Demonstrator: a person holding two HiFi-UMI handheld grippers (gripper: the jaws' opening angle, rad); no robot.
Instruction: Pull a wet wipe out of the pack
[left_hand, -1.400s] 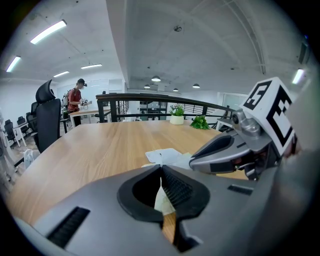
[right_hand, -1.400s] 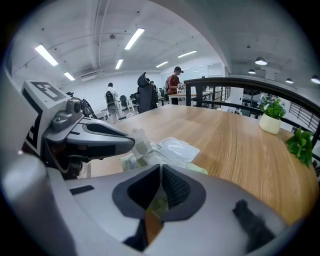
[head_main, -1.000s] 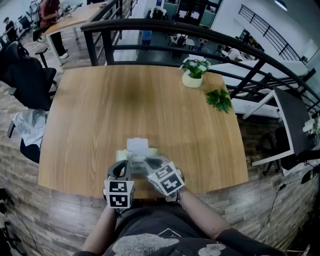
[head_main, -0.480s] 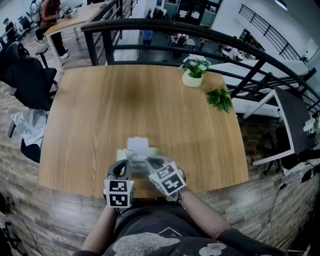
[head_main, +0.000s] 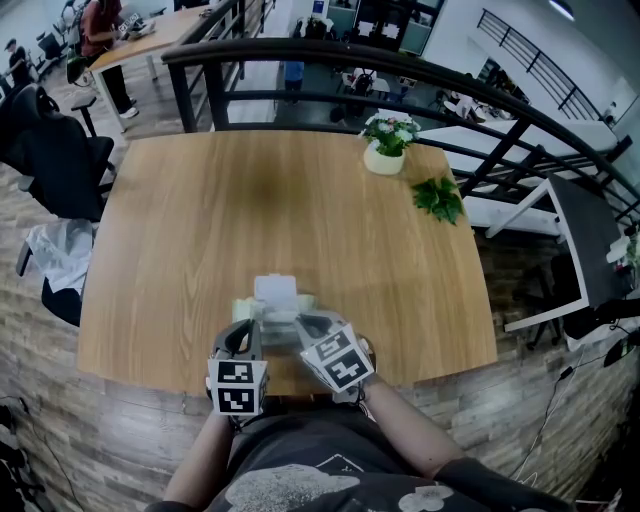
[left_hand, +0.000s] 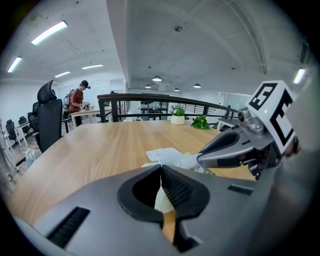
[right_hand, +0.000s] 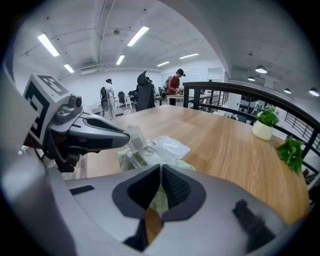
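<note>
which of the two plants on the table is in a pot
The flowering plant, standing in a white pot at the table's far edge. The other, right of it and nearer, is a loose green sprig lying bare on the wood.

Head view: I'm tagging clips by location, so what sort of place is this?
Probably an open-plan office, maybe on a raised level: black railing behind the table, a chair, a person at a desk.

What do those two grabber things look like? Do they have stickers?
Both are smooth grey plastic. The left gripper and right gripper have black ribbed pads inside. Each carries a white cube printed with black square patterns. The person wears a dark top.
</note>
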